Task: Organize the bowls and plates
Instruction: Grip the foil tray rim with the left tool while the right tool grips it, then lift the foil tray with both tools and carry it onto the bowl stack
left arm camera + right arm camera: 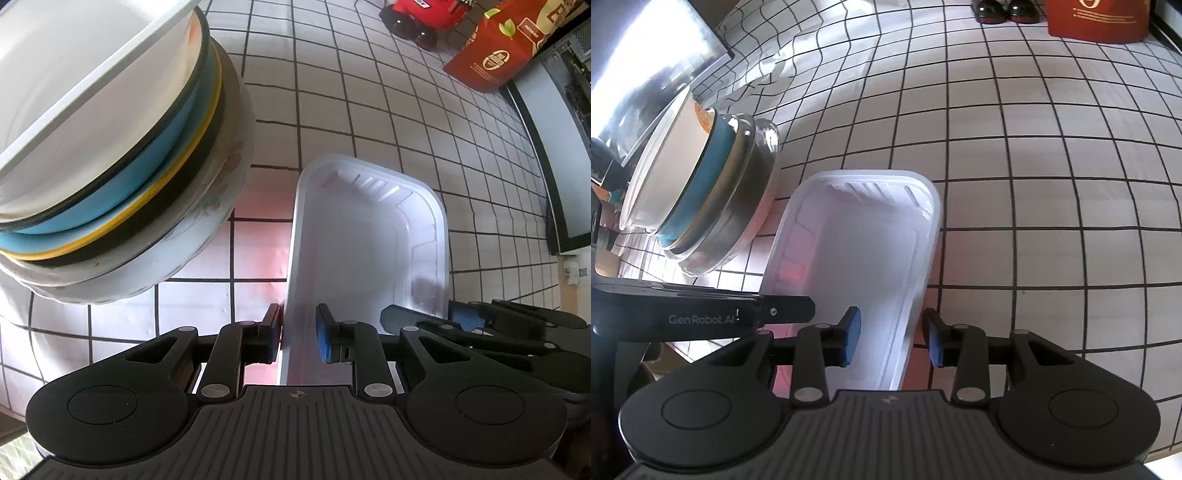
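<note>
White checked cloth with a black grid covers the table under both my grippers. One white plastic tray sits on it, long and shallow, empty inside.

My left gripper straddles the tray's left wall; the outer pad touches the wall and the inner blue pad stands just off it, so I can't tell whether it is truly clamped. My right gripper straddles the tray's right wall, with a gap showing at both pads though the jaws are nearly as narrow as they go, so I can't call it a grip either.

One stack of bowls stands just left of the tray. I count a white bowl on top, a blue one, a yellow rim, a dark band and a pale floral bowl at the bottom; the exact number I can't settle.

At the far edge I see one red bag and one red toy car.
</note>
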